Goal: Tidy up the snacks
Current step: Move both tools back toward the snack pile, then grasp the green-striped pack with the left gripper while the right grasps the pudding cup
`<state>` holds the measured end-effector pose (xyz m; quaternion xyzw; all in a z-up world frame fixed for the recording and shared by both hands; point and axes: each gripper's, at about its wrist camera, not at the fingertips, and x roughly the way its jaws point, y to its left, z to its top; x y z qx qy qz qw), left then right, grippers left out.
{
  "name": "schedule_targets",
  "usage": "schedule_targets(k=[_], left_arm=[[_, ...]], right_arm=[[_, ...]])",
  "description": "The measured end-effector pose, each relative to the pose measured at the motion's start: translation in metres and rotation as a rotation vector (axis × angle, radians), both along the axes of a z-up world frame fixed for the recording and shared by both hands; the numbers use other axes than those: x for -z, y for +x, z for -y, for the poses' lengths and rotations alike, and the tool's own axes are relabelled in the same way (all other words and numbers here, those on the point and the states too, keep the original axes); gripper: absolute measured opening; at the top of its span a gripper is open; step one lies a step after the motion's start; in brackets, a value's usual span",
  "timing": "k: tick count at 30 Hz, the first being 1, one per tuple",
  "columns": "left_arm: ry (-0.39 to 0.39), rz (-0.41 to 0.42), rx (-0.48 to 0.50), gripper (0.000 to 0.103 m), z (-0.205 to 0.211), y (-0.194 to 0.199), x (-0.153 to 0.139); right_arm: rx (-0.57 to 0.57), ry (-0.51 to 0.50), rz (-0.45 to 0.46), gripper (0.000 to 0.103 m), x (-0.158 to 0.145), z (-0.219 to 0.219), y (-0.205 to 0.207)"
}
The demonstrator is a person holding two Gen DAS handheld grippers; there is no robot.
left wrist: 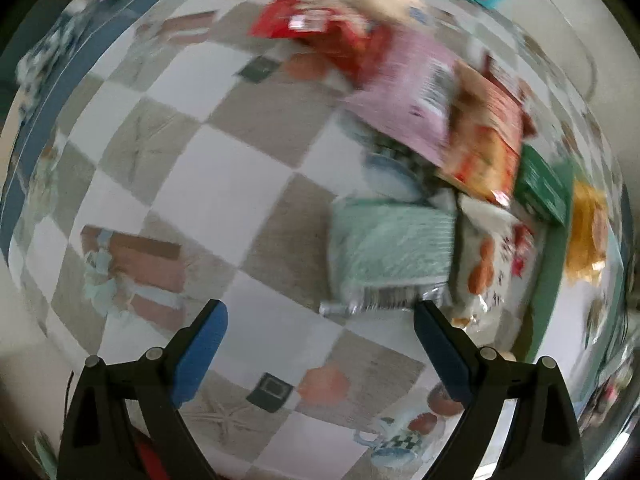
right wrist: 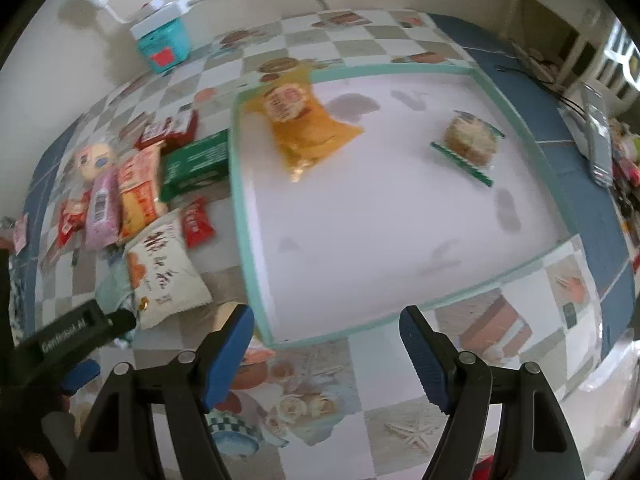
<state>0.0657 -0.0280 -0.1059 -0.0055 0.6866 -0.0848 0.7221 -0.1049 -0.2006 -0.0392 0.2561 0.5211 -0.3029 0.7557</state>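
Blue-padded left tongs (left wrist: 320, 344) are hanging spread wide and empty over the checkered counter (left wrist: 192, 184), pointing almost straight down. A pale mint snack packet (left wrist: 390, 248) is lying just beyond their far pad, its crimped end nearest the tips, not touching either pad as far as the blurred view shows. Right tongs (right wrist: 326, 344) are likewise standing spread with nothing between them, their tips hovering over the near rim of a white tray with a mint edge (right wrist: 256, 280). A white pouch with orange print (right wrist: 164, 272) is lying to their left on the counter. Farther off, a yellow snack bag (right wrist: 304, 128) and a clear-wrapped biscuit (right wrist: 472, 140) are resting on the tray.
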Motion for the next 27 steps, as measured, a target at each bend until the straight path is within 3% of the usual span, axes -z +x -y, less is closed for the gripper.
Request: schedule_targets(k=[10, 14, 18, 27], left_arm=[[0.017, -0.025, -0.2, 0.094, -0.055, 0.012, 0.009], [0.014, -0.013, -0.254, 0.094, -0.073, 0.009, 0.008], [0.009, -0.011, -0.264, 0.094, -0.103, 0.008, 0.01], [0.005, -0.018, -0.266, 0.094, -0.097, 0.004, 0.007]], right_arm=[[-0.129, 0.073, 0.066, 0.077, -0.001, -0.025, 0.015], [-0.191, 0.089, 0.087, 0.07, -0.004, -0.037, 0.021], [-0.237, 0.102, 0.06, 0.062, 0.003, -0.046, 0.028], [-0.257, 0.147, 0.034, 0.059, 0.014, -0.048, 0.033]])
